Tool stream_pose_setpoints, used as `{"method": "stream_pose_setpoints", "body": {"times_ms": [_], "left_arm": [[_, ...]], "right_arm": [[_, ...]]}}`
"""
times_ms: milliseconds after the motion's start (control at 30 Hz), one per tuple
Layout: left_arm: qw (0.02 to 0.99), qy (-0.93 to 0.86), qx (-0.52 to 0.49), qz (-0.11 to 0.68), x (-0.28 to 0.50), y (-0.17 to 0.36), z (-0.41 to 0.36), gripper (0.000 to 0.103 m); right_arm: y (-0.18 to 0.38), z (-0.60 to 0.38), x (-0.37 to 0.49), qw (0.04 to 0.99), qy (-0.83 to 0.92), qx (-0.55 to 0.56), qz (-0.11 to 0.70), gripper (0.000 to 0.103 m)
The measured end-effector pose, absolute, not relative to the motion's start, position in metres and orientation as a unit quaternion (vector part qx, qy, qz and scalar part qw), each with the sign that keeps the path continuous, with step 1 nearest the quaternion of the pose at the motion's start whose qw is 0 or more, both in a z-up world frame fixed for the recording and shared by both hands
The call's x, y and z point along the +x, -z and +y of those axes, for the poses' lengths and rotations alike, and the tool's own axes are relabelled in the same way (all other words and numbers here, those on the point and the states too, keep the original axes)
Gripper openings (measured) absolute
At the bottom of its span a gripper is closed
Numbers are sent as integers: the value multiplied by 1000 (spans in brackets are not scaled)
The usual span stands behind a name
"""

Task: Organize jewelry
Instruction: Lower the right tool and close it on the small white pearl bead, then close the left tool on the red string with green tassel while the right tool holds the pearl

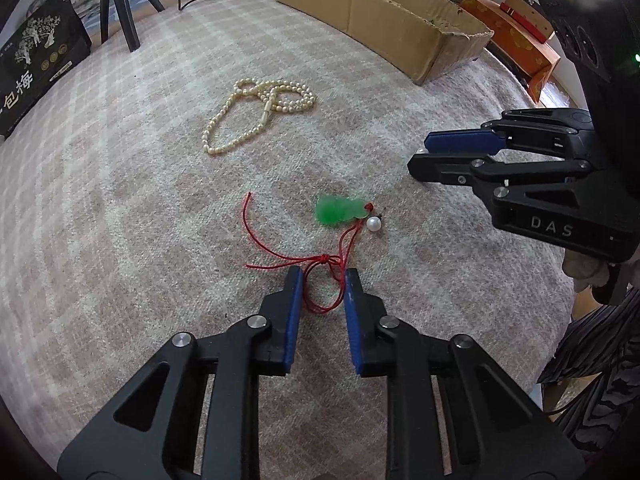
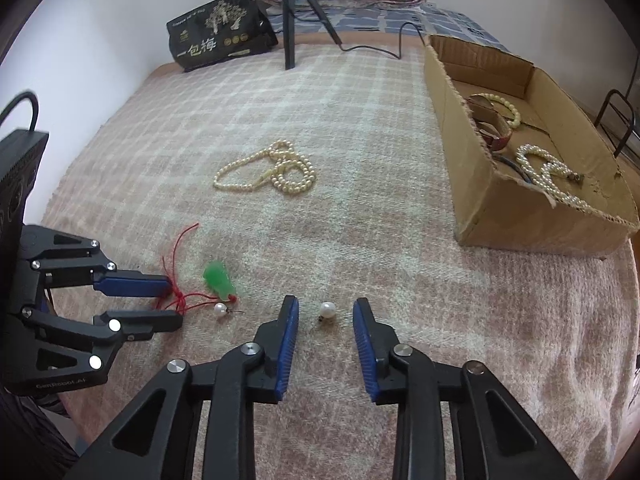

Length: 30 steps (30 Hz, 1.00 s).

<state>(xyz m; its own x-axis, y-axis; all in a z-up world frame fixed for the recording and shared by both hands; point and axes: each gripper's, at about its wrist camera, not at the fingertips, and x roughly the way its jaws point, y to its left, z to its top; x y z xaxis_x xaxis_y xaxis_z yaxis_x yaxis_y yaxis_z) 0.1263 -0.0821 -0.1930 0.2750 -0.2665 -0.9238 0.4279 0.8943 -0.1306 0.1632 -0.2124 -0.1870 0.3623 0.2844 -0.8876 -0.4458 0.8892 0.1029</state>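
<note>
1. Left gripper sits low over the plaid blanket, its blue-padded fingers spread apart with nothing clamped; a loop of the red cord lies on the blanket between the two tips, and neither pad visibly presses it.
2. Just ahead of that gripper, the cord runs up to a green pendant, and a loose pearl earring lies touching or just beside the pendant's right end.
3. Farther off, near the middle of the blanket, a long pearl necklace lies in a loose tangle, well apart from both grippers.
4. Right gripper also stands open and holds nothing; a second pearl earring rests on the blanket in the gap between its fingertips, clear of both pads.
5. At the far right, a cardboard box sits on the blanket and already contains a beaded bracelet, a red strap-like item and another pearl strand.
6. Behind everything, a black bag and a tripod stand at the blanket's far edge.
</note>
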Motion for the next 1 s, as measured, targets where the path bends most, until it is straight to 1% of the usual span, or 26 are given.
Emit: {"method": "stream_pose_setpoints", "body": {"times_ms": [33,100,133,300,533,733,1000], "left_arm": [[795,218,71,562,127,193,-82,16],[795,218,68,562,128,194,-81,10],[795,217,67,562,129,194,-80,8],[797,214,57,561,129,193,-74,3],[811,206,23,547,132,179,-61,0],[825,206,-2,526,134,160,-49,0],[833,204,-25,514,138,145,-38,0]], "right_arm": [[188,-211,163,821,-223,-81,519,25],[189,-208,163,820,-225,-85,519,21],[190,-208,162,820,-225,-85,520,20],[188,-208,164,823,-220,-84,516,7],[176,-211,162,833,-220,-84,501,6],[162,-214,161,844,-218,-76,484,6],[158,-213,159,848,-219,-80,476,6]]}}
